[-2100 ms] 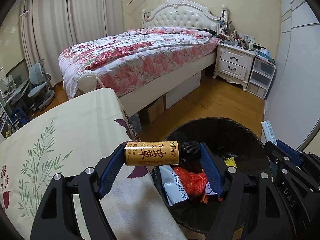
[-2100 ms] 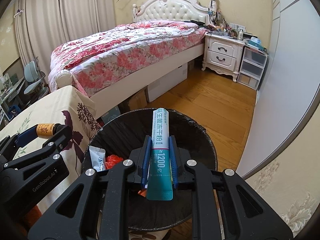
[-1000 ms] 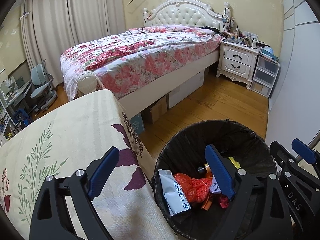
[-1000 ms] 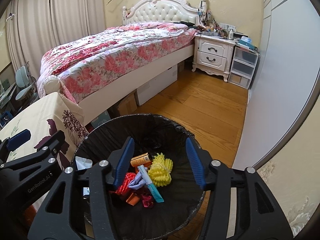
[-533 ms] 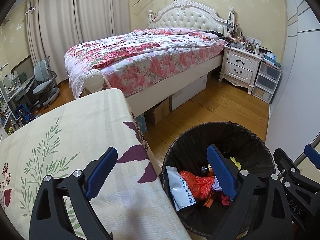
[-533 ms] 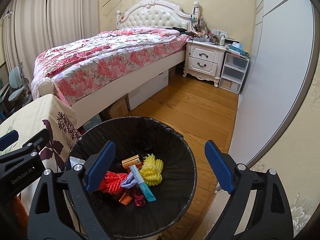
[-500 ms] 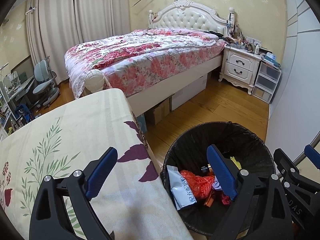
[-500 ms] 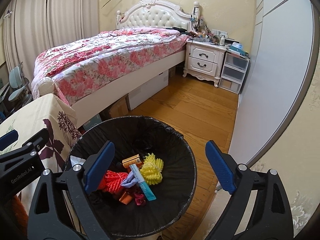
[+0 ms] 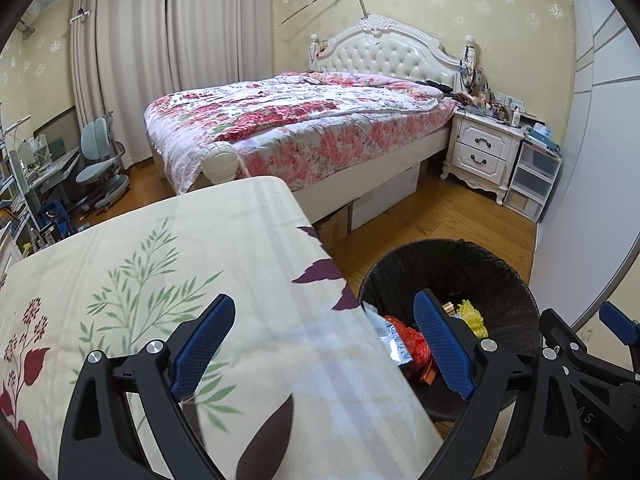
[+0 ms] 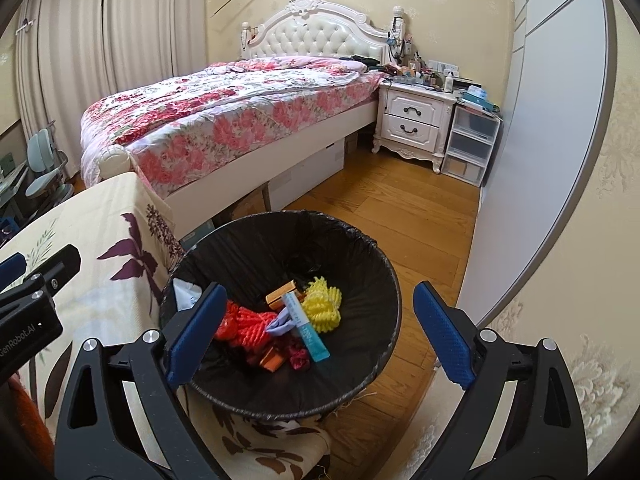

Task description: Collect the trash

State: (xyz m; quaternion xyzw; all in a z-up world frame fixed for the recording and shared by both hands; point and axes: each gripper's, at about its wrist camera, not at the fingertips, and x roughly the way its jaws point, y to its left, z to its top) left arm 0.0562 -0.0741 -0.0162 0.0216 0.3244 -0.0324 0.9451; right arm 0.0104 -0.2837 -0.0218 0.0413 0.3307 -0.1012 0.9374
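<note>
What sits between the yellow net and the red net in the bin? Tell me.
In the right wrist view, a teal tube lies between the yellow net and the red net, with a lilac scrap by it.

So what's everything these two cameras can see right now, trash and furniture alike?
trash bin: one, black-lined, on the floor beside the table
yellow bundle: one, in the bin
red netting: one, in the bin
teal tube: one, in the bin
table: one, cream floral cloth, left of the bin
bed: one, pink floral cover, beyond
nightstand: one, white, beside the bed
left gripper: one, blue pads, open, nothing held
right gripper: one, blue pads, open over the bin, nothing held
</note>
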